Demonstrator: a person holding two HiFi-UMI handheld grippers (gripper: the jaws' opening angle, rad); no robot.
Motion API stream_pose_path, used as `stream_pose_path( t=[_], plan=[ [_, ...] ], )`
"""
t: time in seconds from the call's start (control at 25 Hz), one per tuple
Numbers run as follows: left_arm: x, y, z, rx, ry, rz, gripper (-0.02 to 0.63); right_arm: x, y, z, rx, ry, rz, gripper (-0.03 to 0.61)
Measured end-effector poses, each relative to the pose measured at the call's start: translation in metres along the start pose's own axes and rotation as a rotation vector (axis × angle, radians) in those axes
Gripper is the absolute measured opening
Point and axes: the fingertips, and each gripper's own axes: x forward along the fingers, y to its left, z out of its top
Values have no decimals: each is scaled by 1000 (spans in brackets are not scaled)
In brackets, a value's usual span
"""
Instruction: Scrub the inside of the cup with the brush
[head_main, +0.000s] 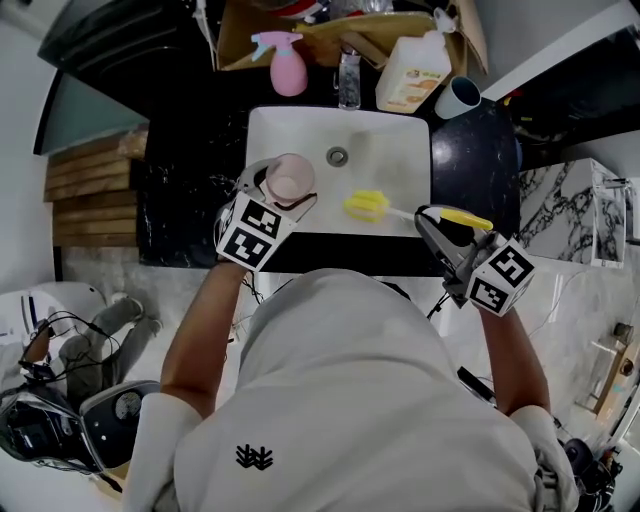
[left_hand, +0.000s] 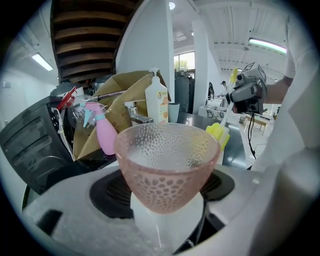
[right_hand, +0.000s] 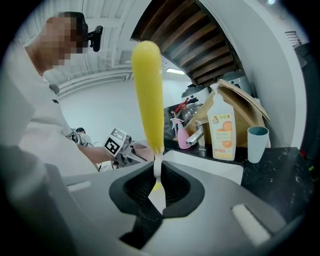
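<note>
Contact between brush (right_hand: 148, 100) and cup (left_hand: 167, 160) is not yet made. The pink, dimpled cup is clamped low on its wall by the left gripper (head_main: 282, 190) and held above the left part of the white sink (head_main: 400, 150), mouth roughly upward. The brush is pinched by the right gripper (right_hand: 156, 182) at the thin white neck just below the yellow handle. Its yellow bristle head (head_main: 367, 205) hangs over the sink between the two grippers, near the cup but apart from it.

The step is judged best done if the cup's mouth is tipped a little toward the brush, so that the head can be entered straight and not dragged over the rim. The head should be carried down to the bottom, then pressed against the wall and swept round, with the cup turned against it so that no strip is missed. Since the brush is held on a slim neck, it may swivel under side load, so pressure is better kept light. A hard push could also lever the flared cup out of its low grip.

Little writing can be read. Oranges are pictured on the bottle (right_hand: 223, 127) standing on the black table (head_main: 480, 160), but its print is too small to be made out. No label is seen on the pink spray bottle (head_main: 288, 68) or the blue-grey tumbler (right_hand: 257, 142). A small black emblem (head_main: 255, 457) is printed on the person's shirt.
</note>
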Motion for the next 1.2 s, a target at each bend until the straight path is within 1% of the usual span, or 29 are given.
stream_pose_path(
  t=[0.2,0.36,0.6,1.2],
  plan=[
    [-5,9,-4,3,-21,-17,374,12,7,-3,-1,-1,-23,43],
    [-6,14,-12,12,-17,-27,374,19,11,-5,-2,-4,-46,43],
    [-9,21,-15,19,-23,-37,374,22,15,-6,1,-8,-76,43],
    [-15,29,-20,17,-30,-56,374,28,25,-6,-8,11,-98,43]
  ],
)
